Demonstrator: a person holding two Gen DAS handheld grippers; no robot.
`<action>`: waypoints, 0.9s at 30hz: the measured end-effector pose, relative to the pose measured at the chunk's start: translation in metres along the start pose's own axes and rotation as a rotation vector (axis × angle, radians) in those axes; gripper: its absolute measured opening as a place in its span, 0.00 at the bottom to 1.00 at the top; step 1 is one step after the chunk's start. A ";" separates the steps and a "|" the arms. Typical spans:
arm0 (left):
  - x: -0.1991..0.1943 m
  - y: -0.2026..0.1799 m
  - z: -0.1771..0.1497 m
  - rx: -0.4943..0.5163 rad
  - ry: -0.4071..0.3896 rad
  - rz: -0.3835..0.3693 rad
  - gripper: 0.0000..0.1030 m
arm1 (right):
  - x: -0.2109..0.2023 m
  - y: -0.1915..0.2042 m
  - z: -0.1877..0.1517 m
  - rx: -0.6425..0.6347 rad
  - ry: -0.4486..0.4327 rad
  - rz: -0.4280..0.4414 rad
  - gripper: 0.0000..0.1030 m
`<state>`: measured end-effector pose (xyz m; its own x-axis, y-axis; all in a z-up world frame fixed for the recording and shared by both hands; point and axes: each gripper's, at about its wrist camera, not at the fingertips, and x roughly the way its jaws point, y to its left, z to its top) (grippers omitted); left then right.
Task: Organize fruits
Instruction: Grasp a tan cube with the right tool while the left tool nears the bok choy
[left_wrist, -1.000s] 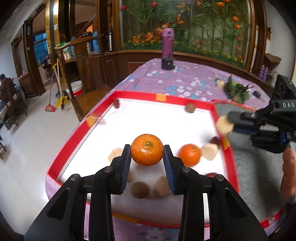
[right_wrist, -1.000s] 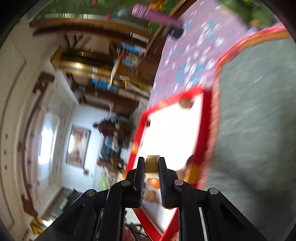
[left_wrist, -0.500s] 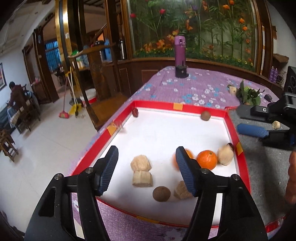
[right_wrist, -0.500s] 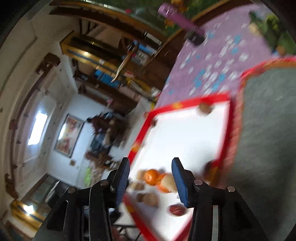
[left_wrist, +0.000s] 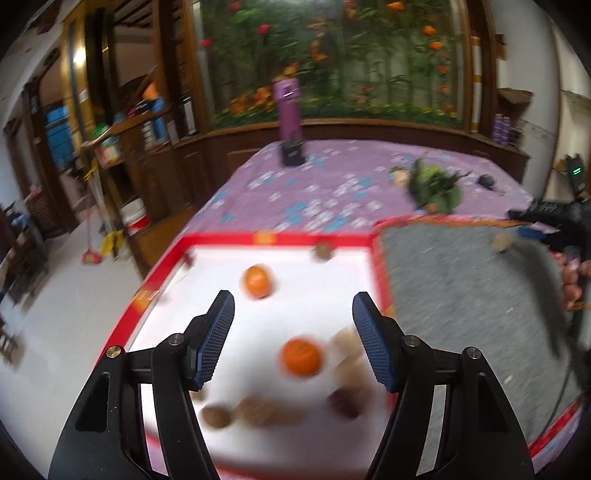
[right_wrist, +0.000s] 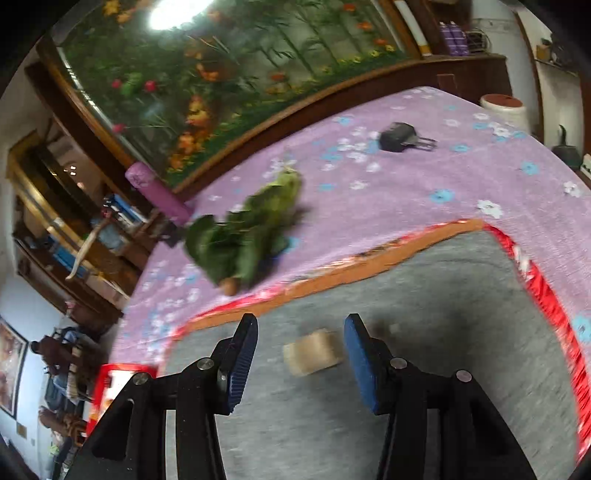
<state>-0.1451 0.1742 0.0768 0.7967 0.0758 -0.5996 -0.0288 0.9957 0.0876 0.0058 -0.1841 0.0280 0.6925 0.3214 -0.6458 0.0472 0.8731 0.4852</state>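
- The left gripper hangs with its blue-padded fingers spread wide and holding nothing, above a white tray with a red rim.
- One orange lies in the gap between the fingers, blurred; a second orange sits farther back, well apart from the first.
- Pale chunks lie just beside the near orange; brown round fruits cluster near the tray's front edge.
- The right gripper is likewise wide open and empty over a grey mat.
- A tan block rests on the mat between its fingers, touching neither.
- Both surfaces lie on a purple flowered cloth.
- Green leaves lie on the cloth beyond the mat.
- A purple flask stands at the far end.
- Behind it runs a flower mural framed in dark wood.
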 end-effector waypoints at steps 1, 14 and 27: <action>0.002 -0.010 0.009 0.019 -0.002 -0.019 0.71 | 0.006 0.000 0.000 -0.008 0.021 0.006 0.46; 0.113 -0.121 0.104 0.113 0.171 -0.187 0.71 | 0.021 -0.008 -0.017 -0.152 0.060 -0.059 0.27; 0.219 -0.201 0.125 0.360 0.280 -0.158 0.67 | 0.023 -0.025 -0.008 -0.010 0.100 0.048 0.27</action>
<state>0.1109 -0.0159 0.0274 0.5802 -0.0146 -0.8144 0.3297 0.9184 0.2185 0.0148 -0.1953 -0.0037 0.6182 0.3972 -0.6782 0.0082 0.8596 0.5109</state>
